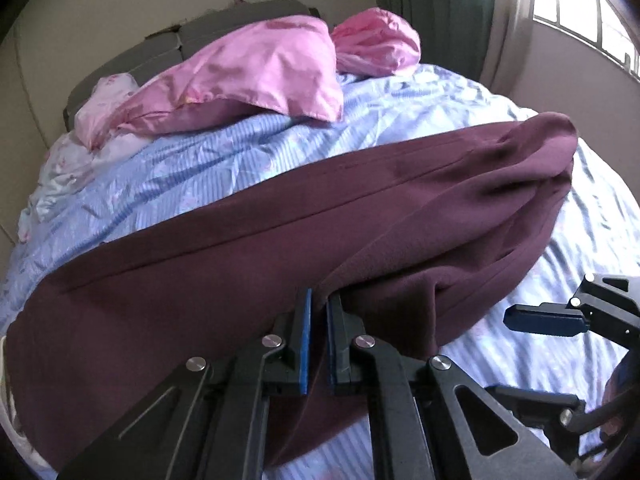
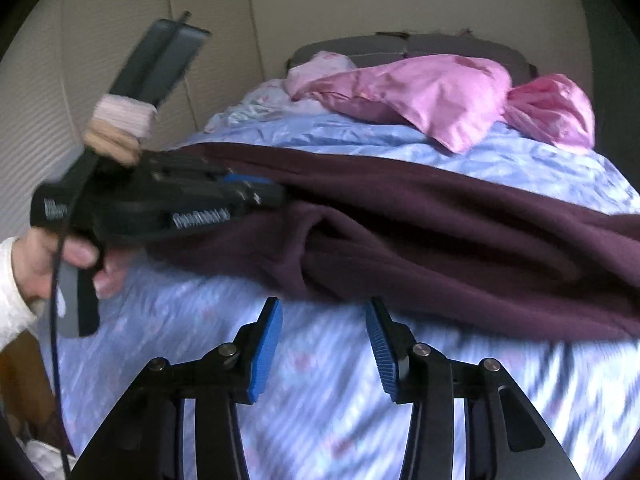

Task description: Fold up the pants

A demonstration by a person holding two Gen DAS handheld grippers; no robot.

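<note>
The bed (image 1: 500, 112) with its blue striped sheet carries the maroon pants (image 1: 240, 248), stretched across it below the pink pillows (image 1: 256, 68). The left hand-held gripper (image 1: 318, 304) pinches a pants edge; the right hand-held gripper (image 2: 322, 312) hangs spread apart, holding nothing.

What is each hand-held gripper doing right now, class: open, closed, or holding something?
Left hand-held gripper: closed on the maroon pants.
Right hand-held gripper: open, holding nothing, above the blue bedsheet.
</note>
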